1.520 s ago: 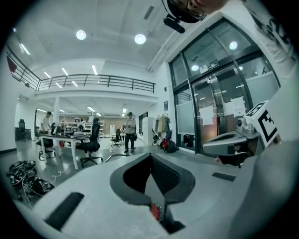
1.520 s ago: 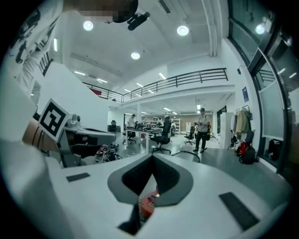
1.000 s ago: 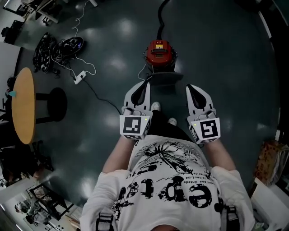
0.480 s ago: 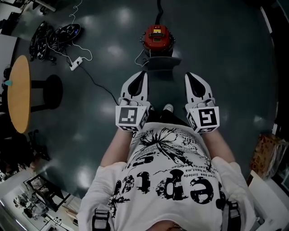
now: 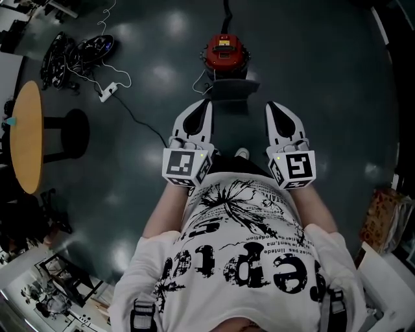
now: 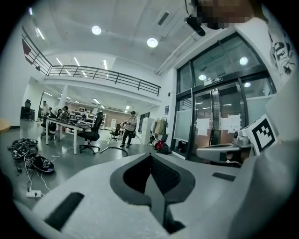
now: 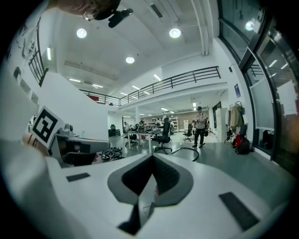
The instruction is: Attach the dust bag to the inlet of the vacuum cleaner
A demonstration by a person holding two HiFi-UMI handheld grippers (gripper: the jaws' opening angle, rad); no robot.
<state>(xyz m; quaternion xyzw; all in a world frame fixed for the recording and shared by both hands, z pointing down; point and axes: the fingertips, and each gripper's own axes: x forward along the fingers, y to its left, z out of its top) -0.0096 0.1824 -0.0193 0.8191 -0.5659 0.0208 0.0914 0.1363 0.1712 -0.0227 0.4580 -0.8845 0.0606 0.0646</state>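
Note:
A red vacuum cleaner (image 5: 225, 53) stands on the dark floor ahead of me. A flat grey dust bag (image 5: 231, 89) lies just in front of it. My left gripper (image 5: 206, 104) and right gripper (image 5: 271, 106) are held side by side at waist height, pointing forward, their tips short of the bag on either side. Both are shut with nothing between the jaws. The left gripper view shows its closed tip (image 6: 150, 155) against the office hall, and the right gripper view shows the same of its tip (image 7: 153, 156). Neither gripper view shows the vacuum or the bag.
A round wooden table (image 5: 26, 146) stands at the left. A tangle of cables (image 5: 71, 55) and a white power strip (image 5: 107, 91) lie at the far left. A black cord (image 5: 227, 13) leaves the vacuum's back. Boxes (image 5: 382, 220) sit at the right. People and office chairs (image 6: 91, 135) are far off.
Both grippers have shifted a little forward and slightly down, and the head view has swung so the vacuum sits higher in the picture. Both stay shut.

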